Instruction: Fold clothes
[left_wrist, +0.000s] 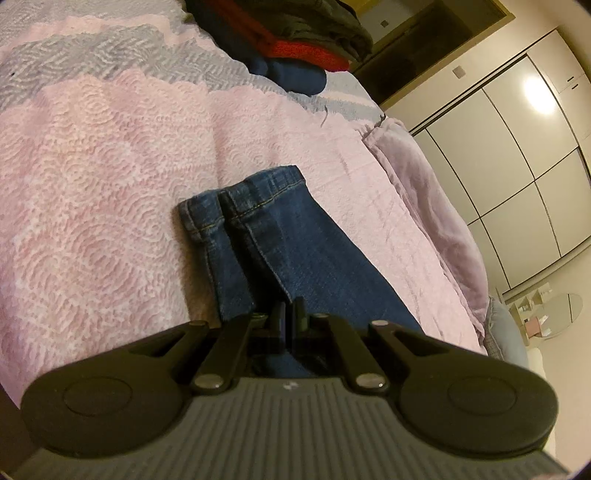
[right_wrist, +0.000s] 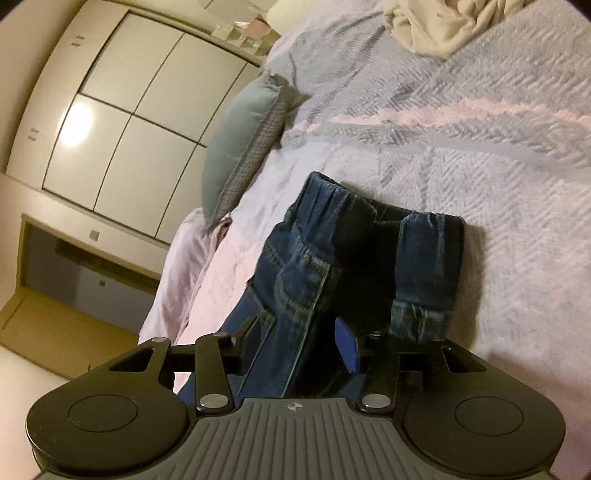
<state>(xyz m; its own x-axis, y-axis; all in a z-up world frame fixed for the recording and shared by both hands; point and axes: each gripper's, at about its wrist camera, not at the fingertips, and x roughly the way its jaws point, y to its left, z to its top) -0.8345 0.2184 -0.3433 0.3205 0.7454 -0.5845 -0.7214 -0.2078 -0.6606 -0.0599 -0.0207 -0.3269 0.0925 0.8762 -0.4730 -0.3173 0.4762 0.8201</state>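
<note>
A pair of blue jeans lies on the pink and grey bedspread, the two leg hems stacked side by side and pointing away from me. My left gripper sits over the legs, its fingers pressed together on the denim. In the right wrist view the waistband end of the jeans is bunched and partly folded over. My right gripper is open, one finger on each side of the denim near the hip pocket.
A pile of folded dark, red and navy clothes rests at the far end of the bed. A crumpled cream garment and a blue-grey pillow lie near the bed's edge. White wardrobe doors stand beyond.
</note>
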